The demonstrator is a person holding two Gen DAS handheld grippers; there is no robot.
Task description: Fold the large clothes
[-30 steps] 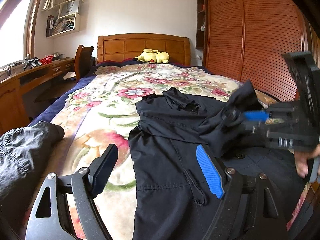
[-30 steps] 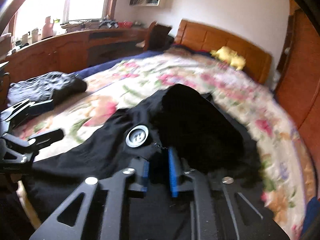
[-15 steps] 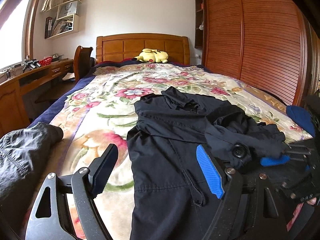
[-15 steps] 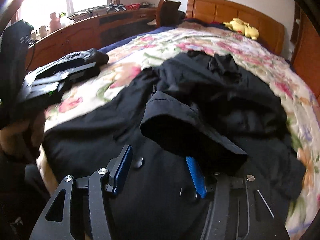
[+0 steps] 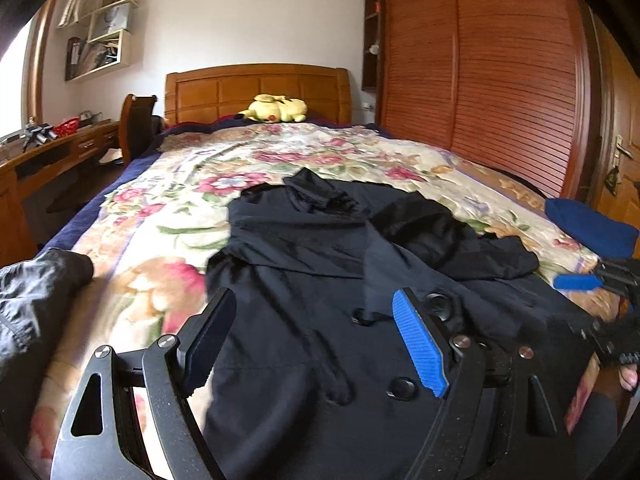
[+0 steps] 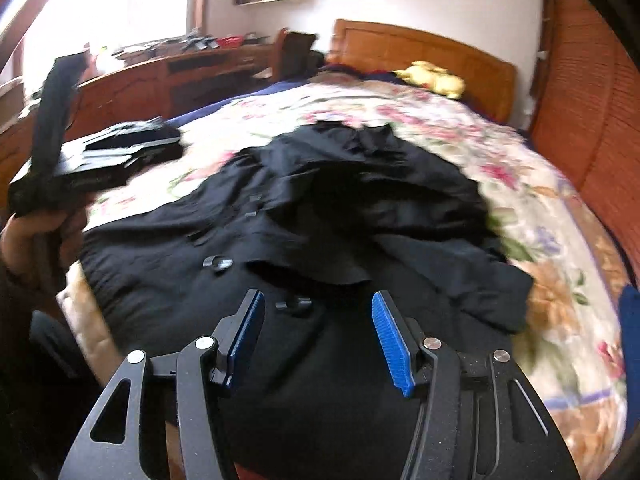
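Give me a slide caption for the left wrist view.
Open left gripper hovers over a dark coat spread on the floral bedspread.

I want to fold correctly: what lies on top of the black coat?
A folded-over sleeve lies across the black coat, with buttons showing nearby. Whatever is under that sleeve is covered. Beneath the coat is the floral bedspread.

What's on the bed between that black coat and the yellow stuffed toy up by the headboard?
Only bare floral bedspread lies between the black coat and the yellow plush toy, clearest in the left wrist view.
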